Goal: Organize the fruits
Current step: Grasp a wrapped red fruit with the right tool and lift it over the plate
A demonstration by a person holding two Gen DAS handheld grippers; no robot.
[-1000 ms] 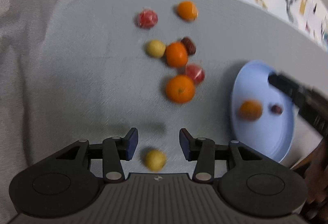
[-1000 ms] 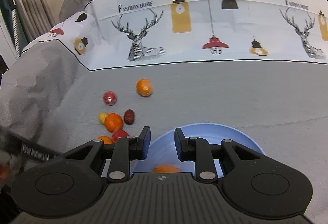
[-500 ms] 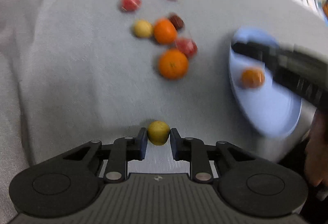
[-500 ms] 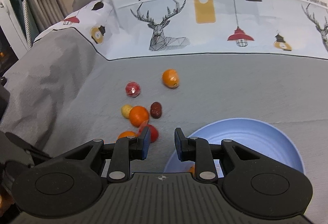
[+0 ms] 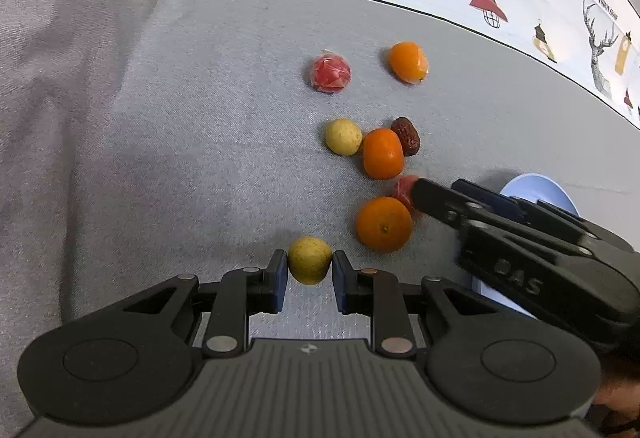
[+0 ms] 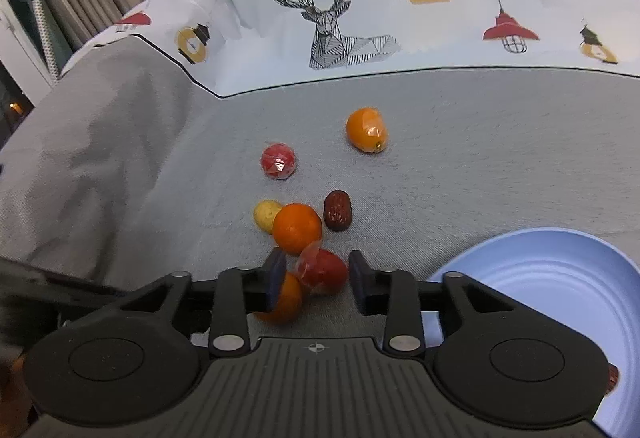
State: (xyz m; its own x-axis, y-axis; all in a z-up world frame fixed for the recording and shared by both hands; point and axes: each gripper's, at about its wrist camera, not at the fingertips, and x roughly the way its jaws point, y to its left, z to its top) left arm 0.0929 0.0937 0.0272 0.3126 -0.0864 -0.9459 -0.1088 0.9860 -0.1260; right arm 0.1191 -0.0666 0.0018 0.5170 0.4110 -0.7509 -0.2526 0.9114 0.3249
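Between my left gripper (image 5: 310, 270) jaws the yellow fruit (image 5: 309, 259) is now pinched, ready to lift. My right gripper (image 6: 318, 276) has swung off the blue plate (image 6: 560, 278), jaws wide around the wrapped red fruit (image 6: 324, 272).

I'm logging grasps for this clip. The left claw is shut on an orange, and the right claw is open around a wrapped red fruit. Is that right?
Not quite. The left claw is shut on a small yellow fruit, not an orange, as the left wrist view shows. The rest holds: the right claw is open around the wrapped red fruit.
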